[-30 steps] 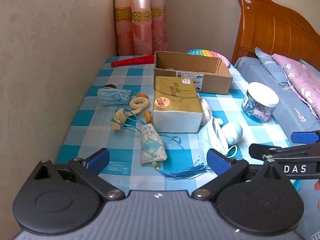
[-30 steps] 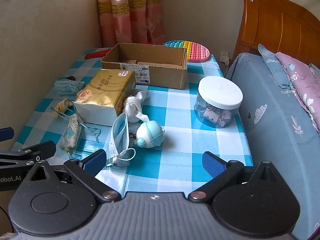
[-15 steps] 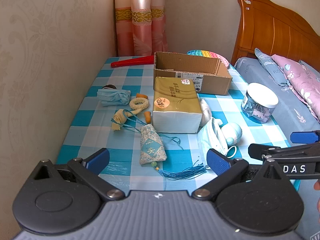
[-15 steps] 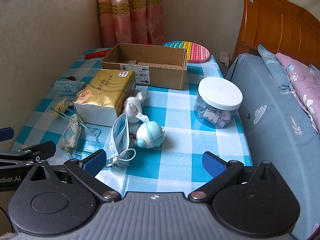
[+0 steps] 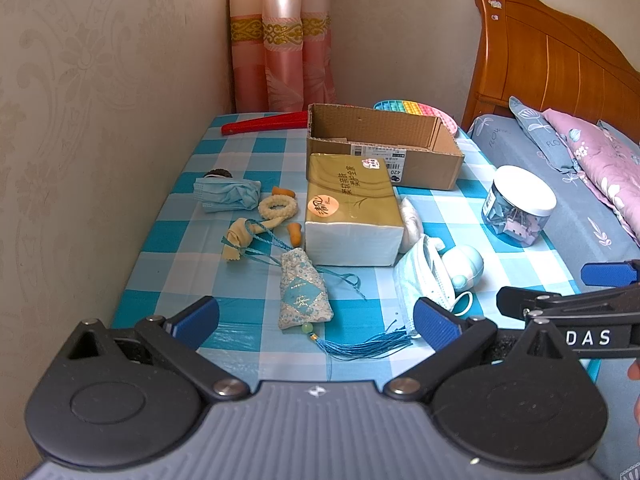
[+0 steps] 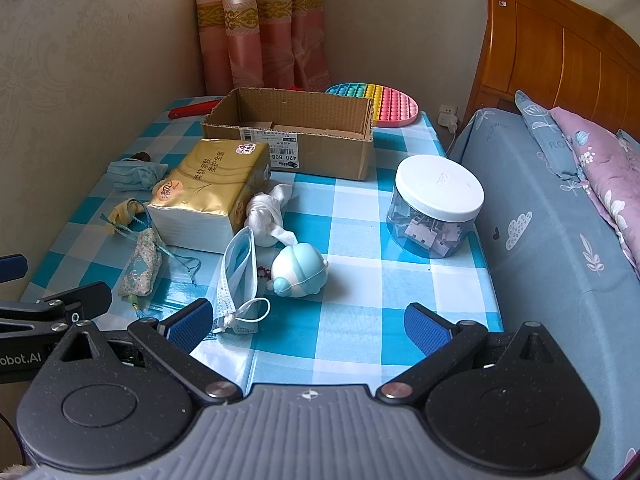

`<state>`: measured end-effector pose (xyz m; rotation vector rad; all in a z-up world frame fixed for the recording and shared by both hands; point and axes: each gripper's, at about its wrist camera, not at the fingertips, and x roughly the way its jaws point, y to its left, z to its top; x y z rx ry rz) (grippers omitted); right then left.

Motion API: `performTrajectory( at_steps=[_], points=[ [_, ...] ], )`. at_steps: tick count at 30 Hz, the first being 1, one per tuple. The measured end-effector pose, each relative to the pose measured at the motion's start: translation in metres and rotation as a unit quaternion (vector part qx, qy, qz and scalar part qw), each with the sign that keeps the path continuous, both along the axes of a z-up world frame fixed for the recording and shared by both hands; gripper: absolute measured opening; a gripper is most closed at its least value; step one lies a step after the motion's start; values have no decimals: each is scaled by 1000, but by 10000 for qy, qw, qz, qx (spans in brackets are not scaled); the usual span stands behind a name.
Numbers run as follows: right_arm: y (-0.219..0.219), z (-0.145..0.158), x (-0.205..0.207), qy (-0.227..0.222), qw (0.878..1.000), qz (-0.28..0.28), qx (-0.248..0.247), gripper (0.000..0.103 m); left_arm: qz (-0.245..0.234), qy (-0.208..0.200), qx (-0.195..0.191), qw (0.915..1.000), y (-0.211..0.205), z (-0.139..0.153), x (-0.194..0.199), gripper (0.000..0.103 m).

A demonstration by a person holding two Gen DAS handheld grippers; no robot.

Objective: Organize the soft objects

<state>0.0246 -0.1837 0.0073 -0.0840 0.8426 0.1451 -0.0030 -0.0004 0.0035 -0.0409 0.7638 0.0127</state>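
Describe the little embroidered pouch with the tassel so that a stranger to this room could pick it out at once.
Start at the gold tissue pack in the middle of the blue-checked table, in front of the open cardboard box. At the pack's near left corner lies the sachet, a small pale floral pouch. Unlike the plain face masks nearby, it bears a blue diamond patch, a green bead and a long blue tassel.

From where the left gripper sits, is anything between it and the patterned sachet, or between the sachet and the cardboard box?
Nothing blocks the open left gripper from the sachet. The tissue pack lies between sachet and cardboard box.
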Motion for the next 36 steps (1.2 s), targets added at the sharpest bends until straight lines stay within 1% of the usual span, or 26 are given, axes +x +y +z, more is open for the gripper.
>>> performTrajectory(
  at_steps=[36],
  points=[
    [0, 1, 0, -69, 10000, 3, -68, 103, -13, -3, -12, 10000, -2, 1, 2, 102]
  ],
)
